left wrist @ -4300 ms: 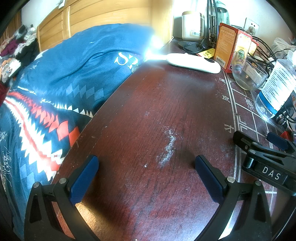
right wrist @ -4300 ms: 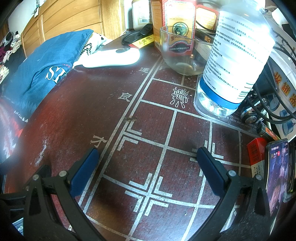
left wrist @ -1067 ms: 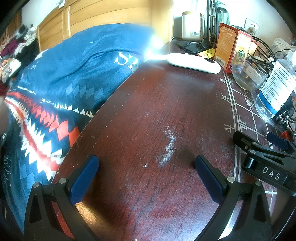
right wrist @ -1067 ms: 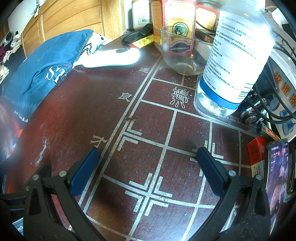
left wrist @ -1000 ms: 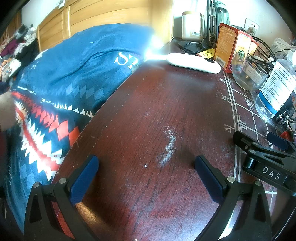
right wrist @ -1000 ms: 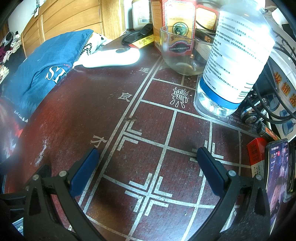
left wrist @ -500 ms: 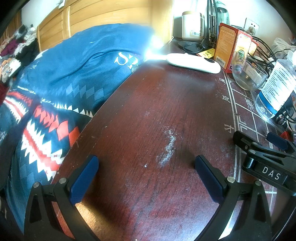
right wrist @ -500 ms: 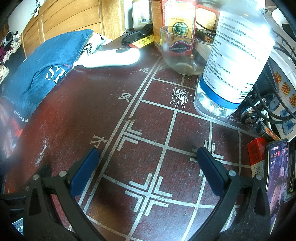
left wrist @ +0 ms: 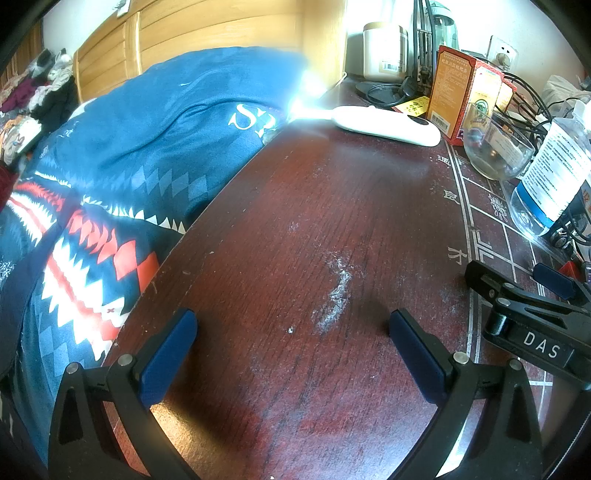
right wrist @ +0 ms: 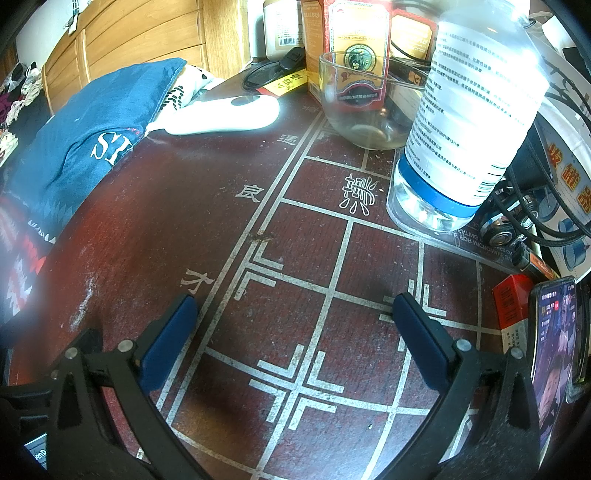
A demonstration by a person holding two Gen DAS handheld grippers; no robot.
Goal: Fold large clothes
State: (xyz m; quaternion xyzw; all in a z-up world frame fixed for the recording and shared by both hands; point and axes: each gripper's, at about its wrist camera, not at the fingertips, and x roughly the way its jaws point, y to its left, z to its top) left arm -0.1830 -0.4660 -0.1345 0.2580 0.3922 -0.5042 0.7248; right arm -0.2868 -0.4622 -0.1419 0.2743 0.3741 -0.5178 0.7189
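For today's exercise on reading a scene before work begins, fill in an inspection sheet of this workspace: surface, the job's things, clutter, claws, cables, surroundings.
Surface: dark red wooden table with a white-lined board grid on its right part and a pale dusty smear.
Job's things: blue patterned garment draped over the table's left edge, unfolded.
Clutter: white handheld device, glass bowl, water bottle, orange boxes, phone with its screen lit.
Claws: left claw and right claw both open, empty, low over the table.
Cables: black cables tangled behind the bottle.
Surroundings: wooden panelling; piled clothes far left.
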